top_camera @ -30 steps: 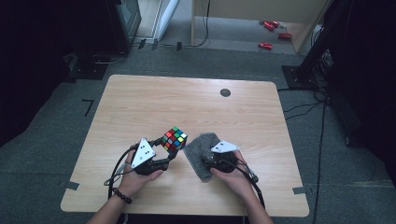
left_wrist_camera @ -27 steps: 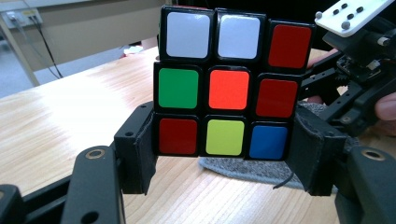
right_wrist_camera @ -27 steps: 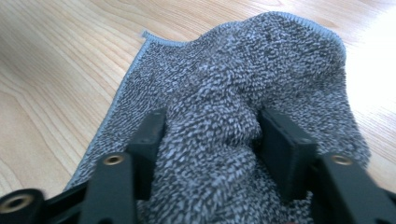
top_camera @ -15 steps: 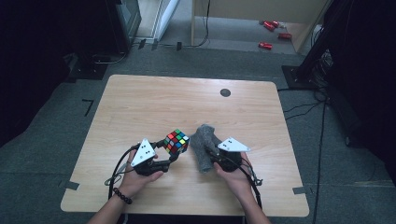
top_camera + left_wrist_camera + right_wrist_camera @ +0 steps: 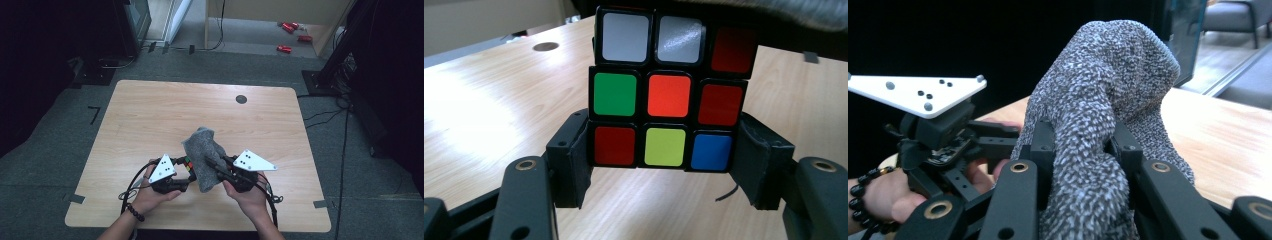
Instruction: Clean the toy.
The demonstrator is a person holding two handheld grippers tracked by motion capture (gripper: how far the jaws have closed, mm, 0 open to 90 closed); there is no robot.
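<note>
The left gripper [image 5: 186,176], held near the tabletop's near edge a little left of its middle, has its fingers [image 5: 571,160] clenched on a multicoloured puzzle cube with black edges [image 5: 668,90], pressing the bottom row of squares from both sides. In the left gripper view the cube stands upright between the pads, its facing side showing two white squares and a dark red one on top, green, orange and red in the middle, and red, yellow and blue below; the light wooden tabletop [image 5: 484,100] lies below and behind it. The right gripper [image 5: 214,164], just to the right of the left one and also close to the near edge, is grasping a speckled grey knitted cloth [image 5: 202,155]; its fingers [image 5: 1040,145] have just closed and now pinch a bunched fold of the fabric, which rises above them in a rounded hump. In the high view the cloth hangs lifted off the tabletop [image 5: 150,115] and covers most of the cube [image 5: 188,162], of which a small coloured strip shows at the cloth's left edge. A round dark hole [image 5: 241,99] sits near the far edge.
</note>
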